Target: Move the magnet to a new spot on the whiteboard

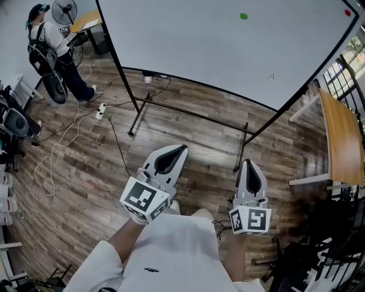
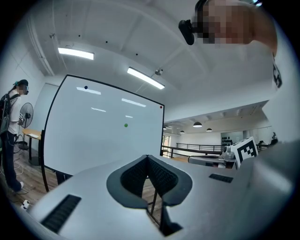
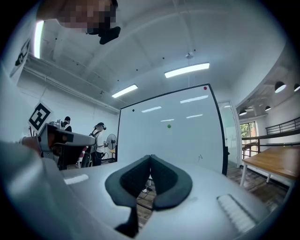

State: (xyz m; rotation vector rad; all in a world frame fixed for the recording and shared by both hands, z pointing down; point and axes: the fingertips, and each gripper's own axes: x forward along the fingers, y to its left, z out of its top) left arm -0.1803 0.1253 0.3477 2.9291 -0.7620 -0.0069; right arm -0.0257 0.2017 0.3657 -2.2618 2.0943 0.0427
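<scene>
Both grippers held shut and empty in front of the whiteboard, well short of the magnets.

The left gripper (image 1: 180, 149) and the right gripper (image 1: 249, 163) point level toward the far whiteboard (image 1: 228, 51); each gripper's own view shows its ribbed pads meeting at the tips with nothing between them. The green magnet (image 1: 243, 16) sits on the board's upper middle, far from both grippers. A red magnet (image 1: 348, 12) is at the board's far right top corner, and a dark magnet (image 2: 86, 87) is near its upper left. The board stands on a black frame (image 1: 188, 114) over a wood plank floor (image 1: 85, 188). A wooden table (image 1: 342, 137) stands at the right. At the far left another person (image 1: 48, 37) stands by a fan (image 1: 64, 10), with white cables (image 1: 57, 148) looping across the floor near them.
</scene>
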